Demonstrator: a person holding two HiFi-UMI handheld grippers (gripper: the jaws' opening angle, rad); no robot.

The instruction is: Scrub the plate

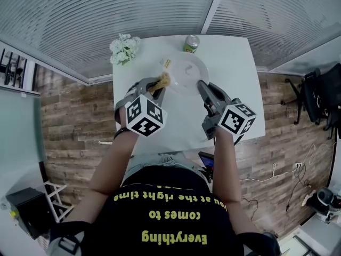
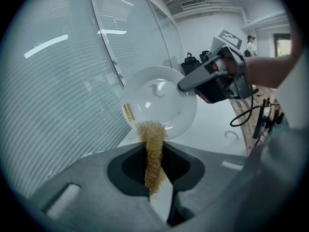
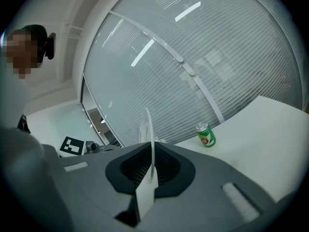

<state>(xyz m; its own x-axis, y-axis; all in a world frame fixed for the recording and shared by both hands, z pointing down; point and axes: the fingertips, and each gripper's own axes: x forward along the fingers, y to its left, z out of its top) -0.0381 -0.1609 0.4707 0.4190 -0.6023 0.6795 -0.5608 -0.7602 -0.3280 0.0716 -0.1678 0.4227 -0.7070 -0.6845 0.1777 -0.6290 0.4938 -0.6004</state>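
Fingers of left gripper [image 2: 154, 168] clenched on fibrous scrubber [image 2: 150, 132] against plate [image 2: 159, 100], right gripper's [image 3: 150, 170] clamped on plate rim

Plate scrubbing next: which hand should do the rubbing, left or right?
Left, probably. The left gripper is shut on the straw-coloured scrubber, whose tuft sits at the rim of the plate. The right gripper is shut on the plate's edge, holding it tilted up, so it should just hold steady.

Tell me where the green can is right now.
In the head view the green can stands at the far edge of the white table, just beyond the plate and right of the flower bunch.
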